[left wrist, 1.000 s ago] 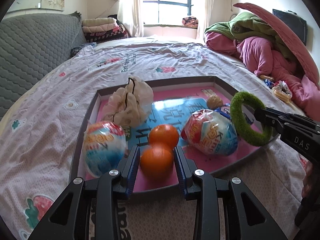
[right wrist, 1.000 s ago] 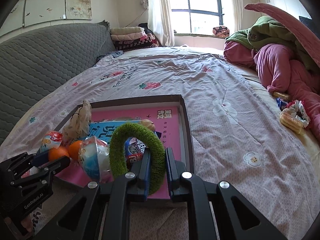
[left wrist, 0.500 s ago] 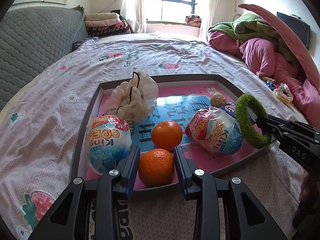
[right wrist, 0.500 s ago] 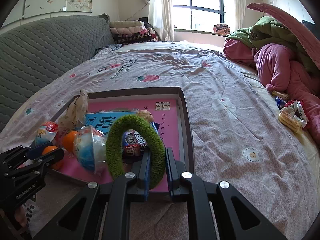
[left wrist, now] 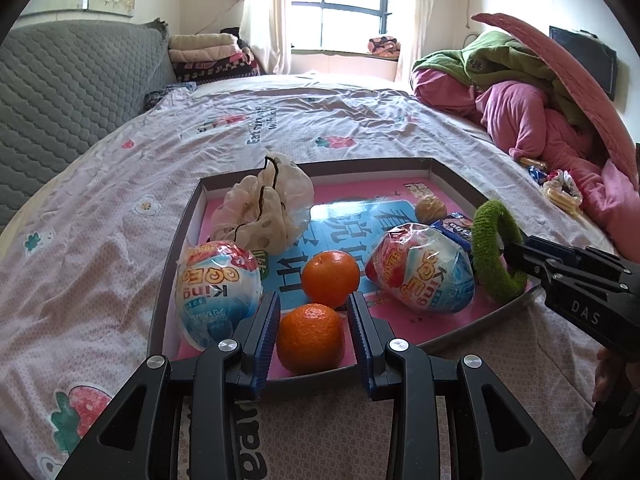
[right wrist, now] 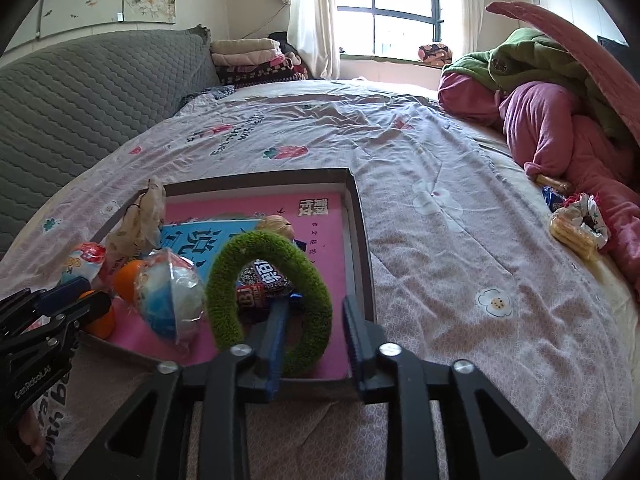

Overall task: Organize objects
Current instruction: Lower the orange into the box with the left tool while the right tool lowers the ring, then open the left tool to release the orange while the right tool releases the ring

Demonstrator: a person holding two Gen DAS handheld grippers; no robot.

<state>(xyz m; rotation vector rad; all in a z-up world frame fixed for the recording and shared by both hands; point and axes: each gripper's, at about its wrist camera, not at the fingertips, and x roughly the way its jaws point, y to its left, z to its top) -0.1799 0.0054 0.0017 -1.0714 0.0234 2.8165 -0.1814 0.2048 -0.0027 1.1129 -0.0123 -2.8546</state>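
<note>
A shallow tray (left wrist: 172, 256) with a pink base lies on the bed. My left gripper (left wrist: 312, 320) is open, its fingers either side of an orange (left wrist: 310, 338) resting at the tray's near edge. A second orange (left wrist: 330, 278) sits behind it. My right gripper (right wrist: 314, 328) is open; the green fuzzy ring (right wrist: 272, 304) stands between its fingers at the tray's (right wrist: 362, 240) near right corner and also shows in the left wrist view (left wrist: 496, 256). Two wrapped egg toys (left wrist: 216, 284) (left wrist: 424, 272), a cloth bag (left wrist: 264, 208) and snack packets (right wrist: 262, 280) lie in the tray.
The flowered bedsheet (right wrist: 440, 240) spreads all round the tray. A grey quilted headboard (left wrist: 60, 92) is at the left. A pile of pink and green bedding (left wrist: 520, 100) is at the right, with small snack items (right wrist: 576, 228) beside it.
My right gripper has opened and let go of the green ring, which now rests in the tray. My left gripper has drawn back slightly from the near orange.
</note>
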